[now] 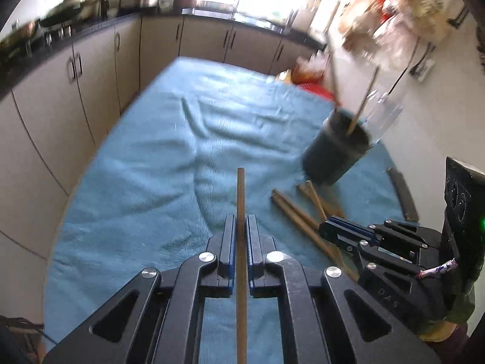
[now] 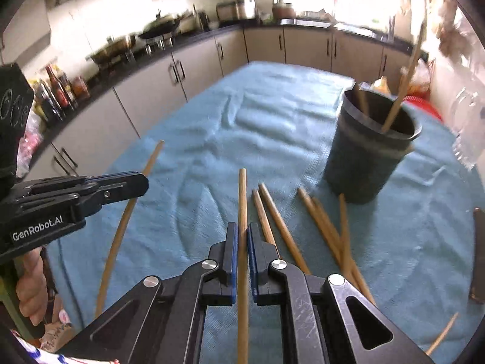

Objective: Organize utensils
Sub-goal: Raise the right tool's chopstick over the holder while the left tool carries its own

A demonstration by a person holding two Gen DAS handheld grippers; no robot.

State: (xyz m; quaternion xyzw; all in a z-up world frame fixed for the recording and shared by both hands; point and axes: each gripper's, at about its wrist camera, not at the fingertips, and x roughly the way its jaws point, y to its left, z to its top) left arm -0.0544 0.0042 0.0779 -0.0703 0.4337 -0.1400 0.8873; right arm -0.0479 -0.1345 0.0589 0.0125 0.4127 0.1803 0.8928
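Blue cloth [image 2: 212, 127]: covers the table. Dark holder cup [image 2: 366, 154]: upright, far right, chopsticks inside. Left gripper [image 1: 241, 227]: clamped on one chopstick [image 1: 241, 194]. Right gripper [image 2: 242, 236]: clamped on another chopstick [image 2: 242, 194]. Loose chopsticks [image 2: 327, 230]: scattered before the cup.

1. A table was covered by a wrinkled blue cloth [image 2: 242, 127].
2. A dark round holder [image 2: 368, 154] was stood upright on the cloth, to the right of centre.
3. Several wooden chopsticks [image 2: 326, 230] were scattered flat on the cloth just before the holder, some crossed.
4. A dark flat object [image 2: 479, 254] was laid near the right edge; its kind could not be told.
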